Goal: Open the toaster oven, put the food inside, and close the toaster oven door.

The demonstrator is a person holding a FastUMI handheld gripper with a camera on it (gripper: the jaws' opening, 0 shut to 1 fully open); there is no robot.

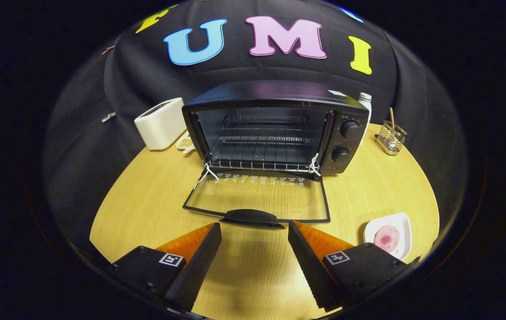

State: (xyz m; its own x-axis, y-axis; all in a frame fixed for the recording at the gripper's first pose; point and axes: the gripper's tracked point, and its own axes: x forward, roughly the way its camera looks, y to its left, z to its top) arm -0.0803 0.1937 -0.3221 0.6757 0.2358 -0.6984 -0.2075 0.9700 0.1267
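A black toaster oven (275, 129) stands at the back of the round wooden table. Its glass door (259, 200) is folded down flat toward me, and the wire rack (261, 162) inside is bare. The door's black handle (252, 217) lies just ahead of my fingertips. My gripper (255, 231) is open, with only the tabletop between its fingers. To the right of the right finger (310, 262) a pink round piece of food (386, 237) sits on a small white plate (401, 222).
A white toaster (161, 123) stands left of the oven, with a small dish (185, 143) beside it. A white bottle (365, 104) is behind the oven's right side, and a wire holder (390, 138) stands further right. The table's rim (430, 195) curves close past the plate.
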